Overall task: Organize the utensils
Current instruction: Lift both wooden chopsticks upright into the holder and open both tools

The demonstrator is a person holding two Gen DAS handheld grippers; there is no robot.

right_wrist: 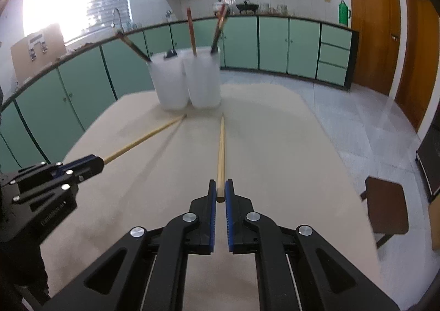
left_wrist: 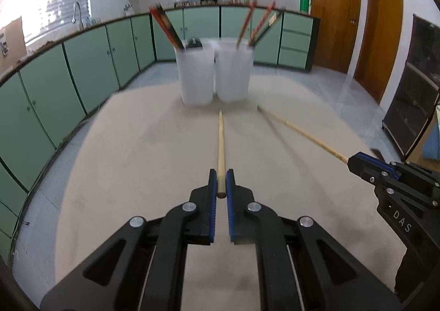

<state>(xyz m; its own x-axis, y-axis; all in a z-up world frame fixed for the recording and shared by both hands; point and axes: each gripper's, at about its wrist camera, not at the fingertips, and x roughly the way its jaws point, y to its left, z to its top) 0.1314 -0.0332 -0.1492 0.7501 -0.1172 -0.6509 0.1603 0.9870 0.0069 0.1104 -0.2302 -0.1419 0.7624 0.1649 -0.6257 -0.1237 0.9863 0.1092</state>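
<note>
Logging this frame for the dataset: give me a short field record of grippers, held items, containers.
left gripper: shut on a light wooden chopstick
right gripper: shut on a second light wooden chopstick
containers: two white tubs, left tub and right tub, side by side at the table's far end
tub contents: dark and reddish chopsticks standing in both
table: beige, nothing else on it

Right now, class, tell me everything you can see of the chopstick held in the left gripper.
The chopstick in the left gripper is a plain, pale wooden chopstick, round in section, tapering to its far tip. Its thick butt end is clamped between the blue pads. It points straight ahead towards the two white plastic holders, its tip short of them. Nothing else touches it. The picture is slightly blurred.
</note>
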